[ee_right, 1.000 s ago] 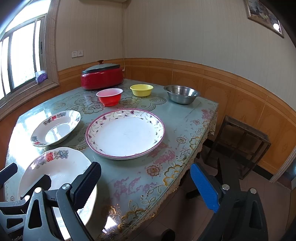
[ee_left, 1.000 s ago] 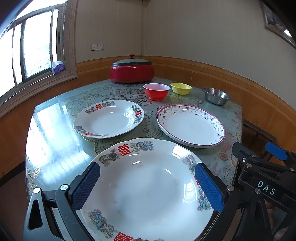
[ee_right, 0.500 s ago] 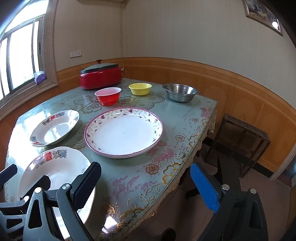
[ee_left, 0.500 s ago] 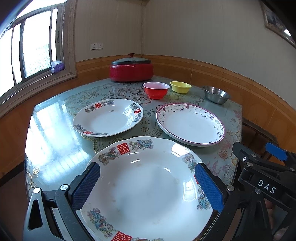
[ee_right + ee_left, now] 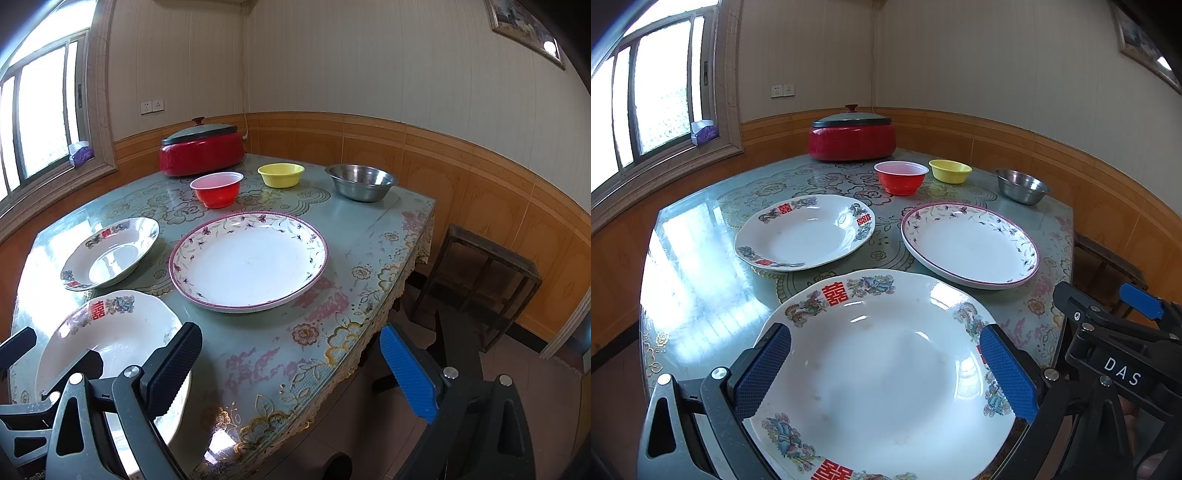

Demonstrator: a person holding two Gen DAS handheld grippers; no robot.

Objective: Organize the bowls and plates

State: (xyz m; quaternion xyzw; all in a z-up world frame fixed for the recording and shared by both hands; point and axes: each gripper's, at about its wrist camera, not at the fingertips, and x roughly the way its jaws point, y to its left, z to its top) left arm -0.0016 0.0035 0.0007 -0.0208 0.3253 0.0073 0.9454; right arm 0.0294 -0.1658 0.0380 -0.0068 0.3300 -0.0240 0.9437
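Note:
A large white plate with red characters [image 5: 882, 369] lies at the table's near edge, and my left gripper [image 5: 882, 347] hovers open over it, one blue pad on each side. Behind it lie a matching smaller plate [image 5: 805, 232] and a purple-rimmed floral plate [image 5: 971, 245]. Further back stand a red bowl [image 5: 901, 177], a yellow bowl [image 5: 950, 170] and a steel bowl [image 5: 1021, 185]. My right gripper [image 5: 288, 343] is open and holds nothing, above the table's front right edge, with the floral plate [image 5: 249, 260] ahead of it and the near plate [image 5: 107, 339] to its left.
A red lidded pot [image 5: 851, 136] stands at the back of the table [image 5: 369, 229], which has a glass top over a floral cloth. A dark wooden stool [image 5: 480, 277] stands on the floor to the right. A window runs along the left wall.
Both views shift only slightly. No dish has moved and both grippers stay open.

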